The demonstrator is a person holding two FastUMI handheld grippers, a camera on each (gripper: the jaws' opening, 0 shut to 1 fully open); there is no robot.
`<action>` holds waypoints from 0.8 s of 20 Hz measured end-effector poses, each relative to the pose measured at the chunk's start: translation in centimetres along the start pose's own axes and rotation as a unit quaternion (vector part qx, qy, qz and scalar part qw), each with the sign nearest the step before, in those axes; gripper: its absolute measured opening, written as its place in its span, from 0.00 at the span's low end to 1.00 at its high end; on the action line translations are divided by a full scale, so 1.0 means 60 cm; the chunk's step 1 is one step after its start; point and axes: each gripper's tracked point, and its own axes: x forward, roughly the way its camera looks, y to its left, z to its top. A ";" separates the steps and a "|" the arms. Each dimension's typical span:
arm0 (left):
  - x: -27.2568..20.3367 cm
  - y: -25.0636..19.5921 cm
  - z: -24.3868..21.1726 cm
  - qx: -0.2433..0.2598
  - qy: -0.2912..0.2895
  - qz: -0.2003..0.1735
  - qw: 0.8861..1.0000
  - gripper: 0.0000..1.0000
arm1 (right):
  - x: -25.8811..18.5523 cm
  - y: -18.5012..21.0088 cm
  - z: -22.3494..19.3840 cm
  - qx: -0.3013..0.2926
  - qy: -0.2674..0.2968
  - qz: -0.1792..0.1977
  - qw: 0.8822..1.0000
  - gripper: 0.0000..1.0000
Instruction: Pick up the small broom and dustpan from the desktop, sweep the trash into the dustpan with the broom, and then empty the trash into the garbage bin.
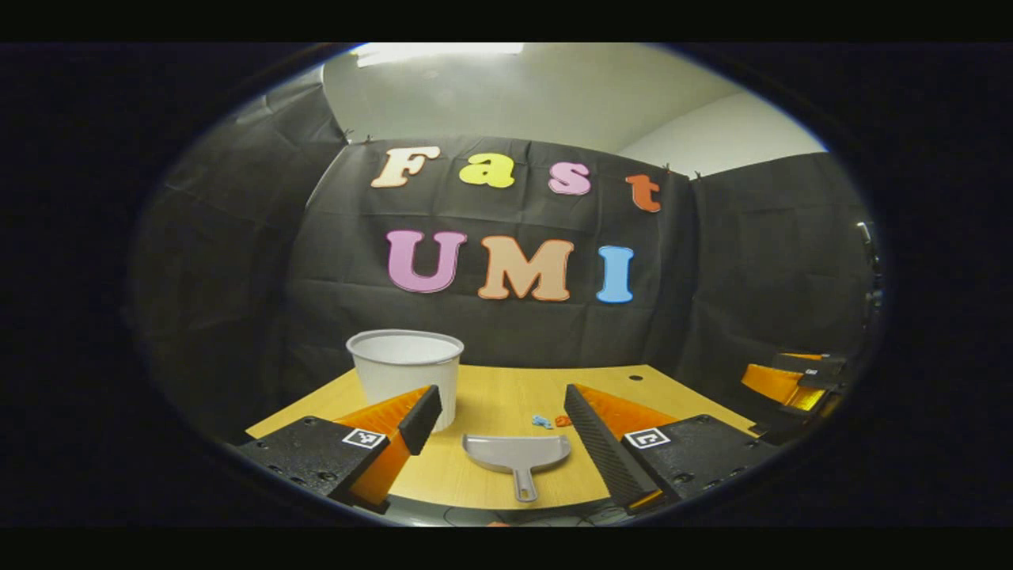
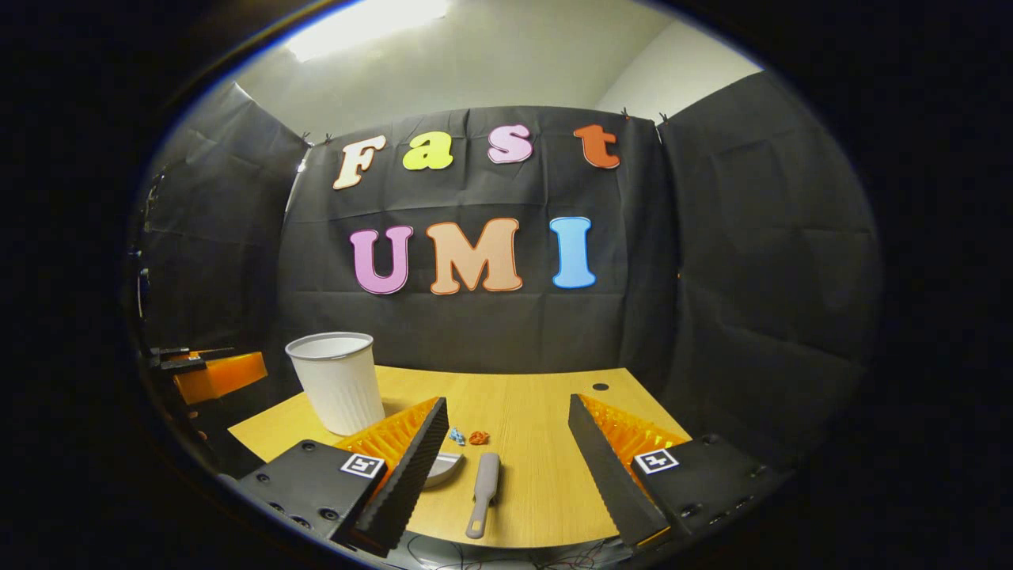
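A grey dustpan (image 1: 518, 457) lies on the wooden desktop (image 1: 506, 396), handle toward me, between the fingers of my open left gripper (image 1: 506, 443), which hovers above it. Two small bits of trash, one blue (image 1: 541, 421) and one orange (image 1: 563, 420), lie just beyond the pan. In the right gripper view a small grey broom (image 2: 484, 481) lies flat on the desktop (image 2: 538, 419), its handle toward me, under my open right gripper (image 2: 510, 467). The dustpan's edge (image 2: 443, 469) peeks out beside the left finger, with the trash (image 2: 478, 437) behind it. The white garbage bin (image 2: 336, 381) stands at the back left.
The white bin (image 1: 407, 372) stands upright at the desk's back left, partly behind my left finger. The other gripper (image 1: 795, 381) shows at the far right of the left gripper view, and at the far left (image 2: 207, 368) of the right gripper view. A cable hole (image 2: 600, 387) marks the desk's back edge.
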 end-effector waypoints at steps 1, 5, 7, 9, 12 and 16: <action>-0.002 0.003 -0.005 -0.002 0.006 0.002 1.000 0.92 | 0.001 0.002 0.000 0.003 0.003 0.002 1.000 0.98; -0.010 0.016 -0.017 -0.005 0.021 0.009 1.000 0.93 | 0.000 0.008 -0.010 -0.006 0.013 0.005 1.000 0.98; -0.010 0.017 -0.024 -0.012 0.030 0.008 0.999 0.92 | -0.003 0.013 -0.017 -0.009 0.020 0.009 1.000 0.98; -0.010 0.015 -0.031 -0.020 0.039 0.005 0.999 0.93 | -0.006 0.016 -0.024 -0.010 0.025 0.011 1.000 0.98; -0.010 0.015 -0.040 -0.026 0.051 0.003 0.998 0.93 | -0.006 0.016 -0.028 -0.008 0.032 0.012 0.999 0.98; -0.006 0.021 -0.048 -0.033 0.061 0.006 0.998 0.93 | -0.005 0.018 -0.030 0.001 0.035 0.014 0.999 0.98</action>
